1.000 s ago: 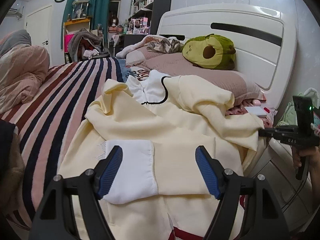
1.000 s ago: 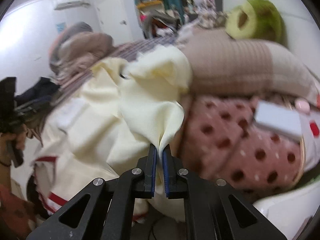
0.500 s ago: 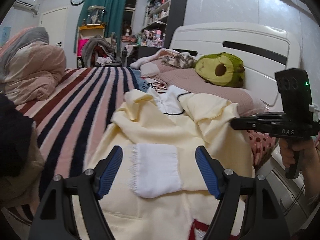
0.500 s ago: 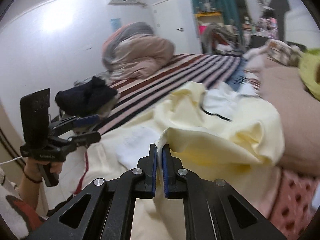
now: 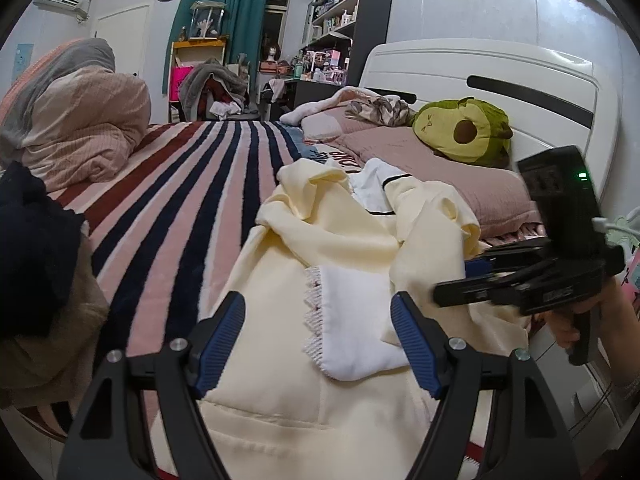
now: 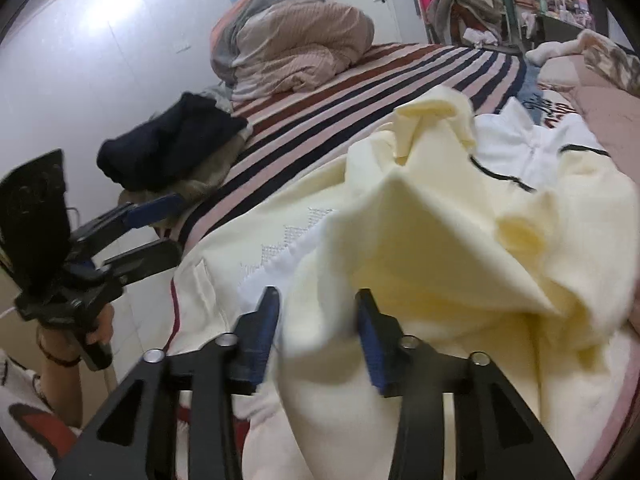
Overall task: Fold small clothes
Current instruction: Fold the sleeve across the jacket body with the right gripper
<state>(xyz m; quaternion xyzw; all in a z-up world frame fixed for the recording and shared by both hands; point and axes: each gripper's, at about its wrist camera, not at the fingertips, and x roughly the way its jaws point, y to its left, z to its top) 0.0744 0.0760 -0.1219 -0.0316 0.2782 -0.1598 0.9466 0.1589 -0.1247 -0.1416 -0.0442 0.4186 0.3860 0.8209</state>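
Observation:
A pale yellow garment [image 5: 332, 248] with a white collar [image 5: 374, 190] and a white cuff [image 5: 352, 320] lies crumpled on the striped bed; it also shows in the right wrist view [image 6: 440, 240]. My left gripper [image 5: 316, 344] is open and empty, hovering above the cuff. My right gripper [image 6: 320, 332] is open, with a loose fold of the yellow sleeve lying between its fingers. From the left wrist view the right gripper [image 5: 472, 280] sits at the garment's right edge.
The striped bedspread [image 5: 180, 200] stretches to the left. A bunched pink duvet [image 5: 76, 132] lies at the far left. A dark garment pile [image 5: 36, 248] sits at the near left edge. Pillows and an avocado plush [image 5: 464, 132] lie by the white headboard.
My right gripper has opened and let go of the yellow sleeve, after carrying it leftward across the garment. My left gripper has stayed open above the cuff.

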